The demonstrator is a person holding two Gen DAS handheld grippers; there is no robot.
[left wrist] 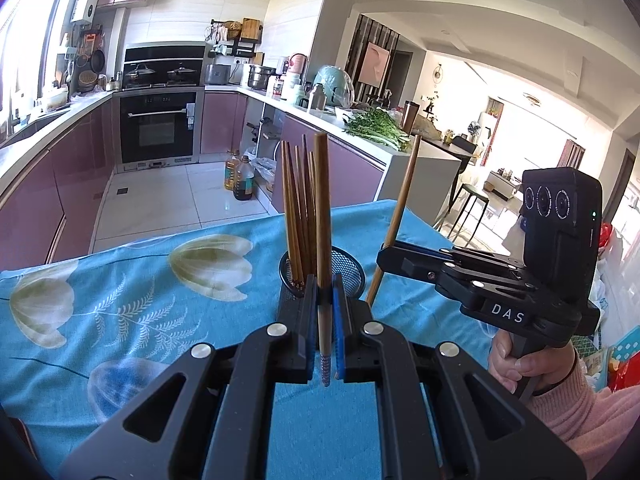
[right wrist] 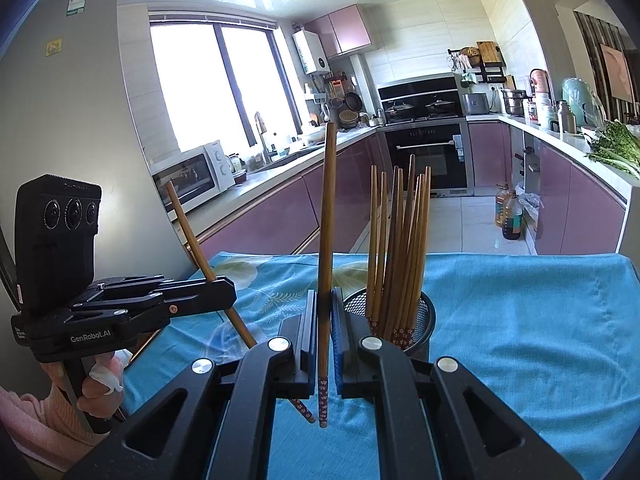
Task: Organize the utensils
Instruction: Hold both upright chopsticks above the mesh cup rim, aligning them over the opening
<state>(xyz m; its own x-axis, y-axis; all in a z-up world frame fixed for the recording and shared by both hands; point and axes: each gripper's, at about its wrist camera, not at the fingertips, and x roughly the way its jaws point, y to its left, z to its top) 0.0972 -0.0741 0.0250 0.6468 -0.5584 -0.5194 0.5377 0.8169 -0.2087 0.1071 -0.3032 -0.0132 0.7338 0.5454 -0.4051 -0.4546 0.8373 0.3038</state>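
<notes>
The left hand-held gripper [left wrist: 324, 320] is clamping one chopstick [left wrist: 322, 216] upright between its pads, patterned tip hanging below the jaws, thick end rising high. The right hand-held gripper [right wrist: 324, 344] is doing the same with a second chopstick [right wrist: 326, 240], also close to upright. Both are hovering just on the near side of the mesh cup [right wrist: 424, 316], which is standing on the blue flowered cloth [right wrist: 540, 320] covering the worktop and is already holding a bundle of chopsticks [right wrist: 400, 240] leaning together.

The step in hand looks like dropping these two into the cup. To do it well, each gripper should be lifting until the patterned tip is clearing the cup's rim, then moving to the far side over an open gap, not over the bundle. The tip should be lowering inside the mesh before the jaws let go, so the stick is sliding down instead of bouncing out. Going one gripper at a time would be keeping the two tools from bumping, and a gentle release would be keeping the light cup from tipping
</notes>
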